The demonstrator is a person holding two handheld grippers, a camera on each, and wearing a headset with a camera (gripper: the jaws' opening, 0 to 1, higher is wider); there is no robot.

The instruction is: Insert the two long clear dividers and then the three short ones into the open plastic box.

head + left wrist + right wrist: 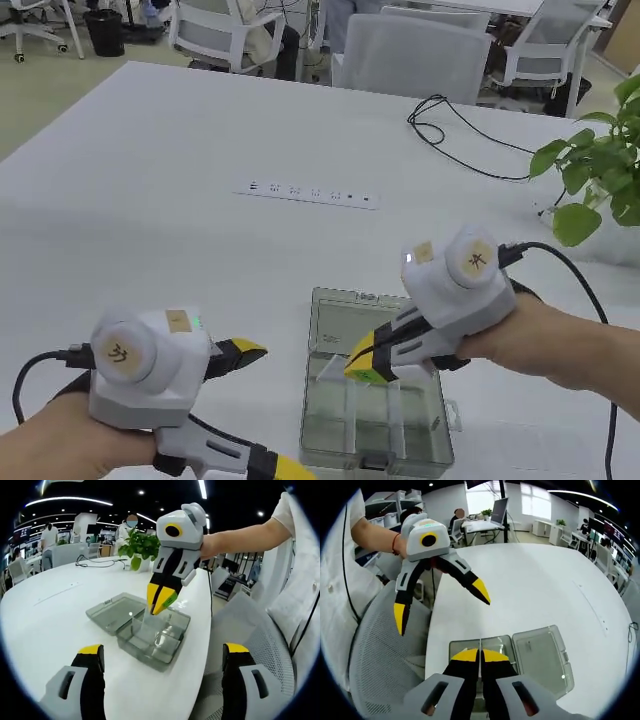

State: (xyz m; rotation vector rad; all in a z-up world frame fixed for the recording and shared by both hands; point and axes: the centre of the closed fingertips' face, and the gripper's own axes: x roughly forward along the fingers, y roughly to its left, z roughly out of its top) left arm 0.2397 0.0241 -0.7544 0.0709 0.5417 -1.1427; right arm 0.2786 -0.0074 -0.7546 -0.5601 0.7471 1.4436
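right claw (480, 655) clamped on divider (149, 625) top edge | likely light, stiff, slick | left claw (441, 609) apart | box (145, 655) open

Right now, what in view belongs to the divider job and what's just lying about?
Job:
- open plastic box, with dividers standing inside
- clear divider, pinched in the right gripper over the box
- left gripper, open, holding nothing

Lying about:
- power strip
- black cable
- potted plant
- office chairs
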